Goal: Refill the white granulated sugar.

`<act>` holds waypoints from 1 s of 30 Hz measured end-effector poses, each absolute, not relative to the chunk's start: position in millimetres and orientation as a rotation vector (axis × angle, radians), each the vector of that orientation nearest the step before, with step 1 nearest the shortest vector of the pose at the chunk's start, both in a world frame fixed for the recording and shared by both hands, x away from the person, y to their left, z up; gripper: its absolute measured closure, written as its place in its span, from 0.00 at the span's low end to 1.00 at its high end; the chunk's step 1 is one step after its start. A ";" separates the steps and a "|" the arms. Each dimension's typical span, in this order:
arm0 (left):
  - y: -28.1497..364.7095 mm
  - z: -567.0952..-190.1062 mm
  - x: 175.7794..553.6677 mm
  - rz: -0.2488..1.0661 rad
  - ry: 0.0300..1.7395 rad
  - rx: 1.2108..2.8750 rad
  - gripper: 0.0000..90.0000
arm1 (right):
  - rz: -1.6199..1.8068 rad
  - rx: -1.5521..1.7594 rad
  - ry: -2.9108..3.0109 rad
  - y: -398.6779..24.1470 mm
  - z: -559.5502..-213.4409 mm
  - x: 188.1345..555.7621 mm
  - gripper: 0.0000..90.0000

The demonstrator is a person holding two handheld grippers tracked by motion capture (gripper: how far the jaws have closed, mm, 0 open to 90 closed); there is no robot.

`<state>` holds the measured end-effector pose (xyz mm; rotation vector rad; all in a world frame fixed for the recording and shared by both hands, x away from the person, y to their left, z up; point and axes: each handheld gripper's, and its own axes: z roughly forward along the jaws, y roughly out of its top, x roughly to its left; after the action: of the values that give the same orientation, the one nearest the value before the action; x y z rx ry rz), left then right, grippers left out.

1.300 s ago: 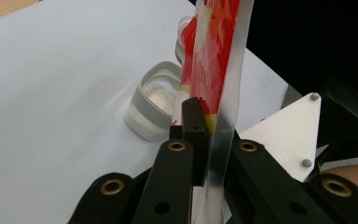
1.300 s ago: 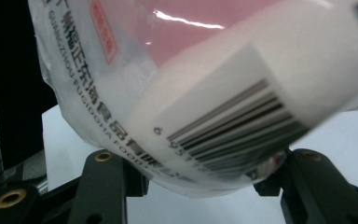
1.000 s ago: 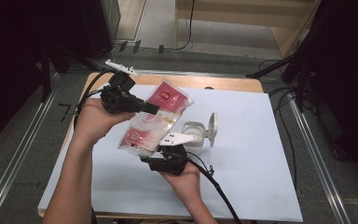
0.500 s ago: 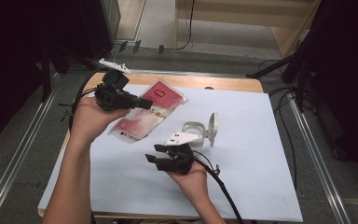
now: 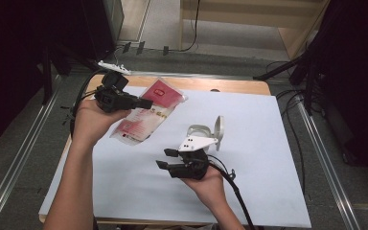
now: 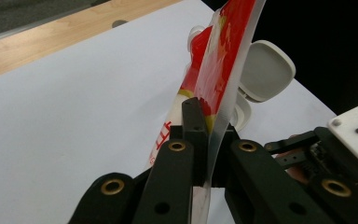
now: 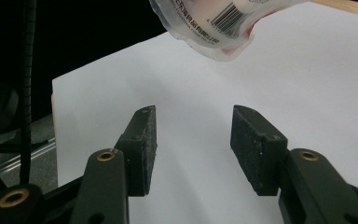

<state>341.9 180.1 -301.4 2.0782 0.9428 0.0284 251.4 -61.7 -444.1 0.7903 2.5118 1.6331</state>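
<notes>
High view overlooks the table (image 5: pixel 268 143); gripper views sit close above it.

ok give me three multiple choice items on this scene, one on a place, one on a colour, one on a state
1. Where is the white flip-lid container?
A. on the white sheet
B. on the floor
C. in the right gripper

2. What colour is the pouch mostly?
A. blue
B. red and clear
C. green

3. How do the right gripper's jaws stand?
A. shut on the pouch
B. shut on the container
C. open, nothing between them

Answers: 1 A, it stands on the sheet by the right hand. 2 B, red print shows in the left gripper view. 3 C, the pads stand apart over bare sheet.
</notes>
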 end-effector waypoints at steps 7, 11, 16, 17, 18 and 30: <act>181.2 -310.9 348.6 0.034 0.933 2.059 1.00 | 1.674 0.794 2.536 -73.8 -446.8 256.4 0.56; 181.3 -318.6 353.7 0.052 0.944 2.059 1.00 | 1.638 0.746 2.556 -79.5 -447.3 260.2 0.57; 181.9 -326.5 360.0 0.054 0.961 2.052 1.00 | 1.642 0.750 2.557 -85.5 -445.6 260.4 0.57; 182.1 -330.8 363.3 0.048 0.967 2.045 1.00 | 1.644 0.727 2.565 -86.9 -446.4 261.1 0.57; 182.1 -333.2 364.9 0.054 0.967 2.044 1.00 | 1.648 0.726 2.570 -87.9 -446.7 261.2 0.57; 179.6 -359.4 380.3 0.066 1.025 2.015 1.00 | 1.650 0.695 2.617 -109.0 -443.0 261.2 0.56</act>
<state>380.3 179.6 -359.4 2.0154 1.0253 0.0658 261.2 -109.0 -443.0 0.6954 2.6170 1.6498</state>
